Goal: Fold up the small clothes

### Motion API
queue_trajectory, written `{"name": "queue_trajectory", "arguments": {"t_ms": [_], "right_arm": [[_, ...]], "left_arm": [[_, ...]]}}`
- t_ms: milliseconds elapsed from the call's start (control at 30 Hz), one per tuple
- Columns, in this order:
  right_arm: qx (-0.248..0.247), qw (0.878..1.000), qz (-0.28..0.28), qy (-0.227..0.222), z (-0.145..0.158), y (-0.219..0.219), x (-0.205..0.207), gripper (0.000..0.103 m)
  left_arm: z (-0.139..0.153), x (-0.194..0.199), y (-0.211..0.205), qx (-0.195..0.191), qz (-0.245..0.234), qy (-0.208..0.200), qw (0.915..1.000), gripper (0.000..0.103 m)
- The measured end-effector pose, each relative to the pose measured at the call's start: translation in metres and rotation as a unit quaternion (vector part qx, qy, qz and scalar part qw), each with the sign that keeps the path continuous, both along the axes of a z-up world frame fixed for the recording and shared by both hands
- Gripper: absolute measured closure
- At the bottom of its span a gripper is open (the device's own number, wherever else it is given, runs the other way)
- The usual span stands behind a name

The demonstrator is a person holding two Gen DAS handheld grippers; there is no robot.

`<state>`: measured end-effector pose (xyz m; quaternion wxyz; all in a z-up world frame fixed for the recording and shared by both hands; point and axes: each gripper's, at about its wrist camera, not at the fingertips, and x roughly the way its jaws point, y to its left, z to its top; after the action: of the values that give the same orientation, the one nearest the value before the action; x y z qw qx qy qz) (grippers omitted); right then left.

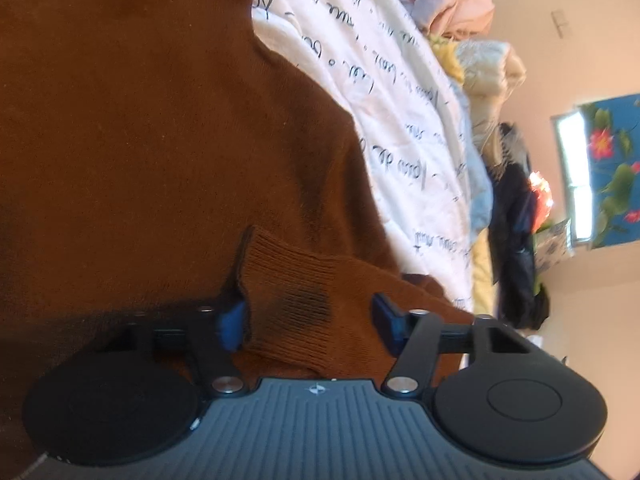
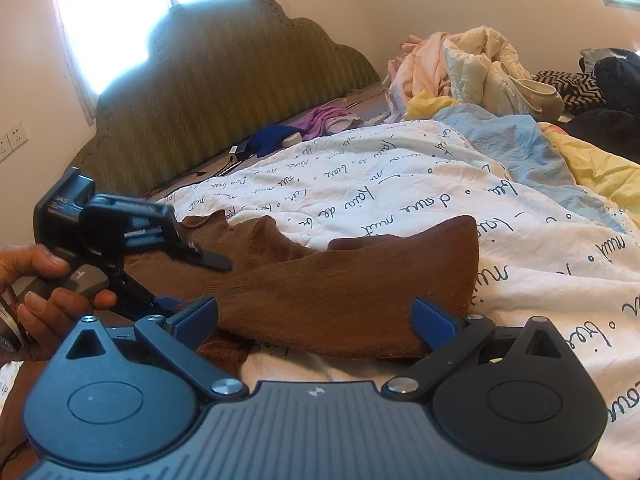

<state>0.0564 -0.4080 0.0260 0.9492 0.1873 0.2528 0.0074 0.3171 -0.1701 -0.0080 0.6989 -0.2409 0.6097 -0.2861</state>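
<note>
A brown knit sweater (image 1: pixel 152 128) lies on a white quilt with black script (image 1: pixel 384 92). In the left wrist view its ribbed sleeve cuff (image 1: pixel 296 304) lies between the fingers of my left gripper (image 1: pixel 308 320), which is open around it. In the right wrist view my right gripper (image 2: pixel 316 320) is open, its blue pads on either side of a folded part of the sweater (image 2: pixel 352 280). The left gripper also shows in the right wrist view (image 2: pixel 208 258), held by a hand (image 2: pixel 44 300) over the sweater at the left.
A green padded headboard (image 2: pixel 224 92) stands behind the bed. A pile of pink and cream laundry (image 2: pixel 464 68) lies at the far right, with light blue (image 2: pixel 516 140) and yellow (image 2: pixel 600 168) cloth beside the quilt. Dark and purple clothes (image 2: pixel 304 128) lie near the headboard.
</note>
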Motion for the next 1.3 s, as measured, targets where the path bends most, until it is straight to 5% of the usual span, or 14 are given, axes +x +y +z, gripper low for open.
{"name": "queue_trajectory", "arguments": {"t_ms": [33,100,233,500,967,1300], "right_arm": [[0.000,1.000,-0.002,-0.001,0.000,-0.001,-0.001,0.000],[-0.002,1.000,-0.003,-0.002,0.001,-0.001,-0.002,0.000],[-0.018,1.000,-0.025,-0.005,0.003,-0.004,0.000,0.000],[-0.002,0.999,-0.033,0.003,-0.004,-0.006,0.006,0.000],[0.026,0.999,0.004,-0.030,0.011,0.021,0.021,0.000],[0.049,0.997,0.057,-0.023,0.009,0.050,0.050,0.000]], "left_arm": [[-0.001,0.001,0.000,0.000,-0.004,-0.004,1.0000,0.049],[0.000,0.002,-0.002,0.016,-0.006,-0.004,0.9998,0.101],[-0.004,-0.004,0.003,-0.005,-0.003,-0.008,1.0000,0.099],[0.021,-0.017,0.029,-0.047,0.018,-0.078,0.9957,0.099],[0.097,-0.036,0.118,-0.018,0.064,-0.212,0.9750,0.099],[0.075,-0.033,0.205,0.017,0.123,-0.204,0.9711,0.099]]}}
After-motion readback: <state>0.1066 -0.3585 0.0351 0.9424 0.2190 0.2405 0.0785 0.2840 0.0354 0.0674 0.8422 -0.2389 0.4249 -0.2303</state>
